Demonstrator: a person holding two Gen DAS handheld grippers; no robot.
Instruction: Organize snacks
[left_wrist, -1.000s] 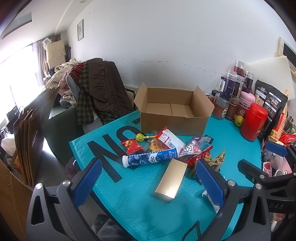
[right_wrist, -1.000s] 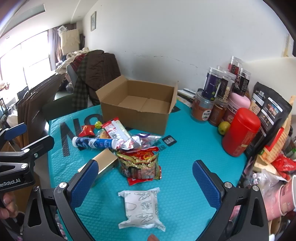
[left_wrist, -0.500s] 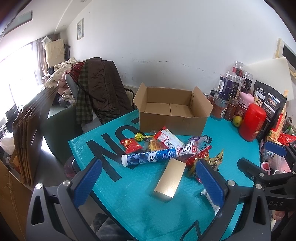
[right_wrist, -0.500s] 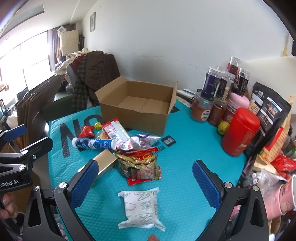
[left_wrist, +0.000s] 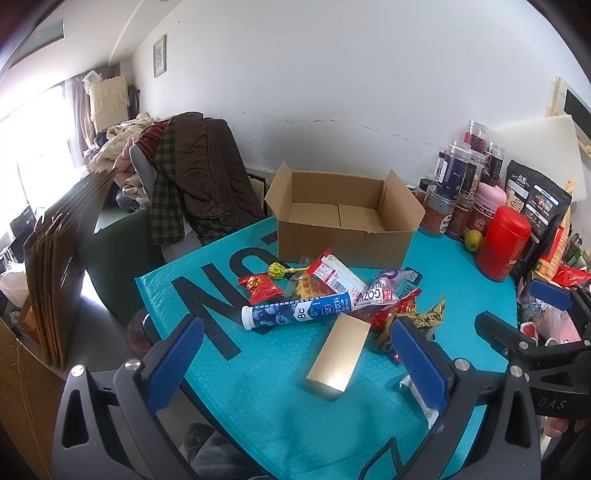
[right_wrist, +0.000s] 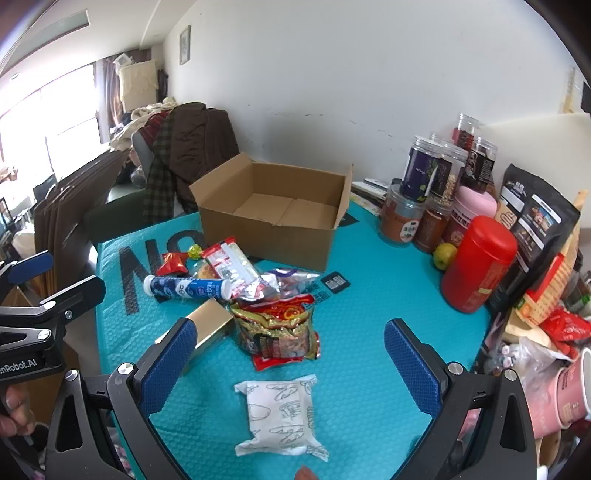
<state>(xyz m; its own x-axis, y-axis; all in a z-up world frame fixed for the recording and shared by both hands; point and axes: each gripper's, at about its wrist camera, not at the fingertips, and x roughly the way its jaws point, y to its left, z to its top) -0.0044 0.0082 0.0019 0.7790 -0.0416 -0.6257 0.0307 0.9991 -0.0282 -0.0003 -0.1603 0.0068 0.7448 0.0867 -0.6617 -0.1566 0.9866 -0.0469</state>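
Grippers: left gripper (left_wrist: 295, 363) fingers spread, holding nothing | snacks: one blue tube (left_wrist: 295, 315), one gold box (left_wrist: 338, 354), one white packet (right_wrist: 280, 415) on teal mat (right_wrist: 369, 314) | one cardboard box (right_wrist: 273, 214) behind | right gripper (right_wrist: 290, 367) fingers spread, holding nothing

I see an open, empty cardboard box (right_wrist: 273, 218) standing upright. Just before it, loose snacks (right_wrist: 236, 280) lie heaped. A white packet (right_wrist: 280, 417) lies apart, nearest me.

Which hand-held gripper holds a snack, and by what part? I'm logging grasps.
Neither. The left hand-held gripper and right hand-held gripper are both open and empty.
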